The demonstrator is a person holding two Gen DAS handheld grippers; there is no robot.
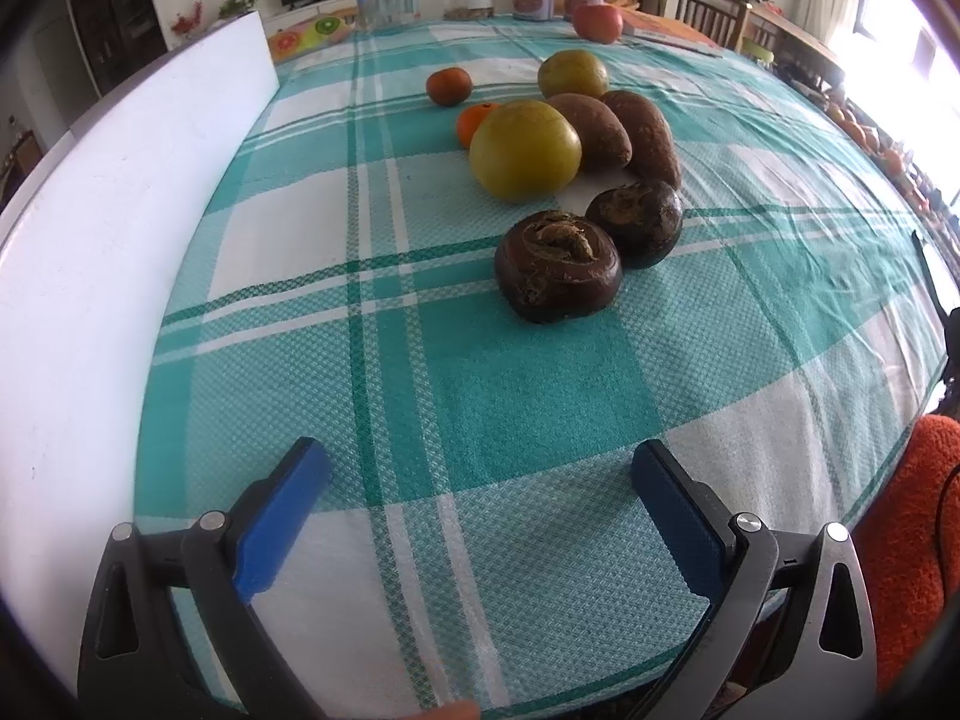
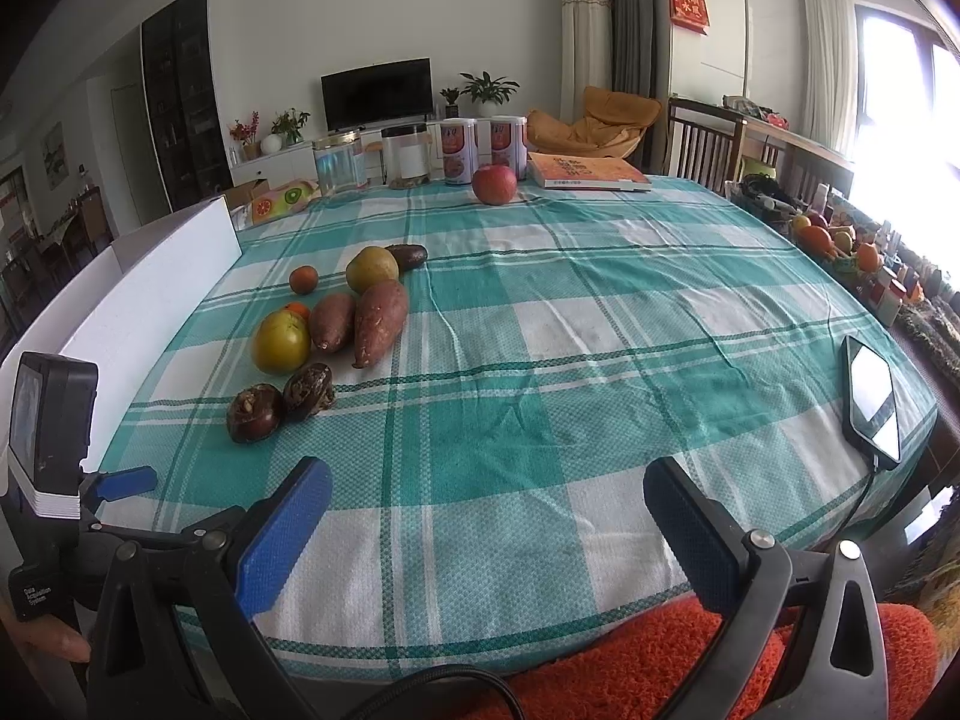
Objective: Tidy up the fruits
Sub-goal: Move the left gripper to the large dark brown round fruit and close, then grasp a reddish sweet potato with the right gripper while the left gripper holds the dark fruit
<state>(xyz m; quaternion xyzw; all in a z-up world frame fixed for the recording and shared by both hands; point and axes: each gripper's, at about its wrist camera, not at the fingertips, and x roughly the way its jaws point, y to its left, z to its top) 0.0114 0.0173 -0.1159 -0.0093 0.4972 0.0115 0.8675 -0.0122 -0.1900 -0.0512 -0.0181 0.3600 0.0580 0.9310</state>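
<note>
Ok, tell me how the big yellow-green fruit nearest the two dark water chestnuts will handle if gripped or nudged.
The big yellow-green fruit is round and smooth, so it would probably roll if nudged, likely into the sweet potato beside it. Its skin looks glossy, so the pads may slip. It looks wide for the left gripper, whose jaws stand open.

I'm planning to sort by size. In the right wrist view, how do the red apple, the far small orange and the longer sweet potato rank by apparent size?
1. Longer sweet potato
2. Red apple, though it sits farther away, so it may really be bigger than it looks
3. Far small orange
</note>
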